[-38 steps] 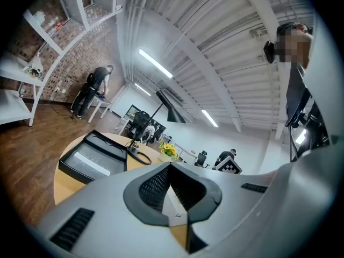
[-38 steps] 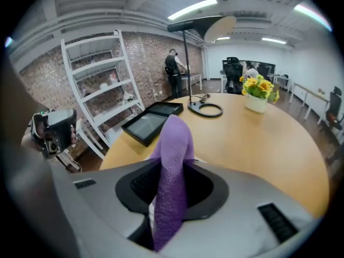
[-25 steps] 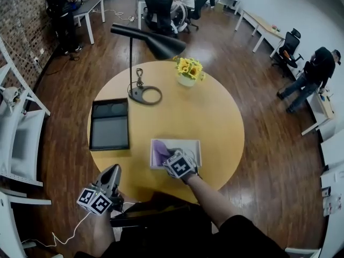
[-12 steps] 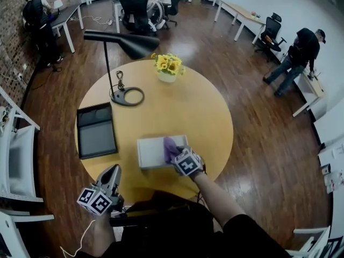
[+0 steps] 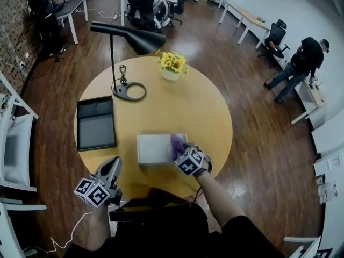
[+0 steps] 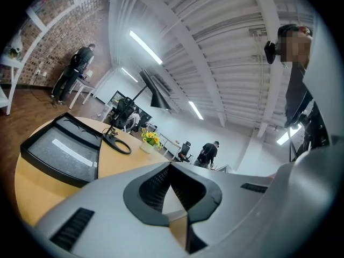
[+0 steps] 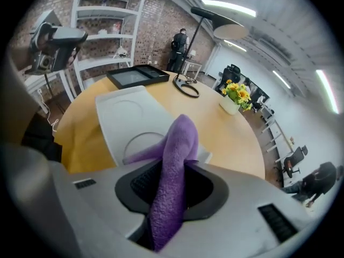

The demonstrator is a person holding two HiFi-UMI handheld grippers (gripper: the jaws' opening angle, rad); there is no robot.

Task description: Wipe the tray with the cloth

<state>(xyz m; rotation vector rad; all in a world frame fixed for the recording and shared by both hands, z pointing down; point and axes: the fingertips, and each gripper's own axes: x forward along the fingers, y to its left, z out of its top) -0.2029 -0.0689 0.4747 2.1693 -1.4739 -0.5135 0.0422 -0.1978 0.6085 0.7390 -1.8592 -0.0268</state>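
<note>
The tray (image 5: 153,148) lies on the table (image 5: 183,112) near its front edge. The cloth (image 5: 176,140) sits on the tray's right end, pinched in the right gripper (image 5: 180,148). The other tray (image 5: 95,123) lies at the table's left edge. The lamp (image 5: 129,92) stands behind it. The flowers (image 5: 172,66) stand near the back edge. The left gripper (image 5: 113,165) is off the table, in front of its front left edge.

The tray (image 5: 152,149) is a pale grey, shallow rectangle with faint ring outlines in its floor. It lies flat on the round yellow worktop (image 5: 177,106), near the edge closest to the person. The cloth (image 5: 177,142) is purple and nubbly, bunched into a narrow upright fold and pinched in the right tongs (image 7: 171,190), with its lower end resting on the tray's right end.
</note>
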